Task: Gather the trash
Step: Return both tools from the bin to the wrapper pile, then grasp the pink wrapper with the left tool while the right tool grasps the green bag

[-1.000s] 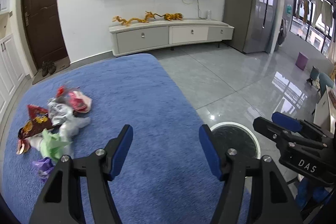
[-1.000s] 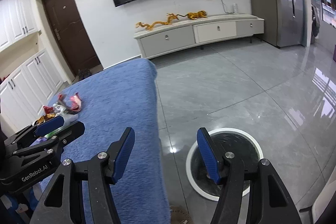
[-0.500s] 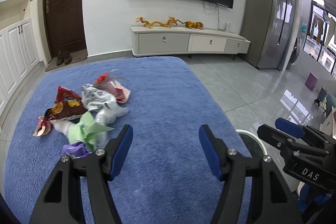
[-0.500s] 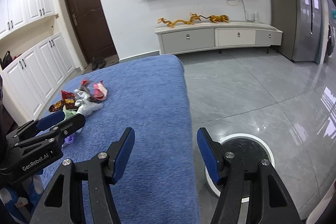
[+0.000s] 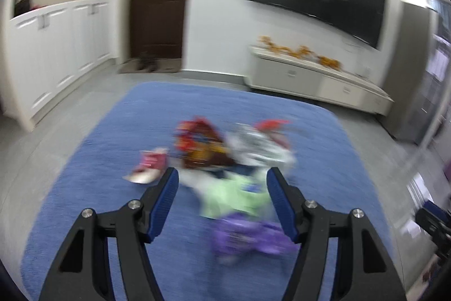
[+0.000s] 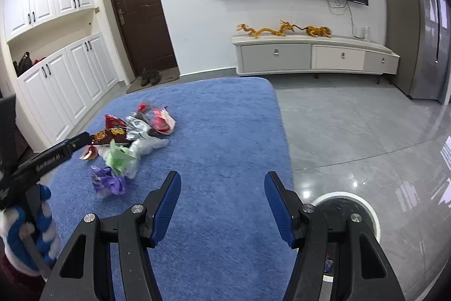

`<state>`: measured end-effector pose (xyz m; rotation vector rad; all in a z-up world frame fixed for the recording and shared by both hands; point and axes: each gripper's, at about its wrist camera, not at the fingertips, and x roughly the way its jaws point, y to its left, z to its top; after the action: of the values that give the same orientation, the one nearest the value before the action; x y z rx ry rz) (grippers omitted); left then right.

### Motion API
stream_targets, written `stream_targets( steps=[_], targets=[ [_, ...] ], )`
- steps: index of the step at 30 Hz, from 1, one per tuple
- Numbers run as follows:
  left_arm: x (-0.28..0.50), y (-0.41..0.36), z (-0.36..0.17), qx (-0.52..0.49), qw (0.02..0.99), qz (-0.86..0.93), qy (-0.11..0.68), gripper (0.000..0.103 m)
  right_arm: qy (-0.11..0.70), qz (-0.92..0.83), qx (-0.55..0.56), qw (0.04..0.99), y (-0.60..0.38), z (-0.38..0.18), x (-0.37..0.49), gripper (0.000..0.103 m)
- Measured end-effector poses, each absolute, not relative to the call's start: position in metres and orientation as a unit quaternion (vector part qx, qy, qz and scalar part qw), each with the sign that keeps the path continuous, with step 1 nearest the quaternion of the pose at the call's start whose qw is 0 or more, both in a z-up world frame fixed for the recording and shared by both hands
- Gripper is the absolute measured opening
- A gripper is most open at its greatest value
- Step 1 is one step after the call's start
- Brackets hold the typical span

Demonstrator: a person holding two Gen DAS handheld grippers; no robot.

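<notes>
Blue-carpeted table [image 6: 225, 131] carries a heap of trash [image 6: 132, 137] on its left half; all places below are given relative to that heap.

Heap, right wrist view: red-and-gold snack bag [image 6: 111, 131] at the far left edge, white and silver wrappers [image 6: 138, 129] in the middle, red-pink packet [image 6: 162, 122] at the far right, pale green wrapper [image 6: 119, 157] on the near side, purple wrapper [image 6: 105, 181] nearest the camera, a small red-and-white scrap [image 6: 88, 153] off to the left. Pieces overlap; which touch which is hard to tell.

Left claw [image 5: 222, 199]: jaws apart, nothing between the pads. It sits just short of the heap's near edge, and the green wrapper [image 5: 231, 196] and purple wrapper [image 5: 248, 236] show in the gap between its fingers. This view is badly blurred; contact with the trash cannot be told. In the right wrist view its black body comes in from the left of the heap, tip near the snack bag, gripped by a hand in a blue-and-white glove [image 6: 33, 227].

Right claw [image 6: 222, 199]: jaws apart, empty, over bare blue carpet to the right of and nearer than the heap, well apart from it.

Round white-rimmed bin [image 6: 355, 213] stands on the grey floor [image 6: 366, 131] off the table's right edge, far right of the heap.
</notes>
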<state>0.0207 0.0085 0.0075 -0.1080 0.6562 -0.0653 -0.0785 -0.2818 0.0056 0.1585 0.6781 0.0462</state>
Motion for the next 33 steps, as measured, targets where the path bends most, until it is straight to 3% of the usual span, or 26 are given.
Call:
stream_targets(
  steps=[7,18,24,30,33],
  targets=[
    [0.047,0.070,-0.019,-0.083,0.933,0.044,0.347,0.063,0.341,0.086,0.078,0.933,-0.253,0.002,-0.051,0.058],
    [0.094,0.086,-0.059,-0.073,0.915,0.044,0.395,0.062,0.381,0.204,0.061,0.900,-0.187,-0.019,-0.002,0.057],
    [0.113,0.093,-0.079,-0.094,0.903,0.021,0.419,0.052,0.388,0.235,0.048,0.890,-0.162,-0.025,0.027,0.052],
    [0.124,0.099,-0.085,-0.108,0.899,-0.002,0.423,0.049,0.409,0.257,0.051,0.874,-0.144,-0.043,0.052,0.042],
    [0.127,0.100,-0.086,-0.110,0.900,-0.008,0.422,0.042,0.416,0.262,0.048,0.870,-0.140,-0.050,0.055,0.025]
  ],
)
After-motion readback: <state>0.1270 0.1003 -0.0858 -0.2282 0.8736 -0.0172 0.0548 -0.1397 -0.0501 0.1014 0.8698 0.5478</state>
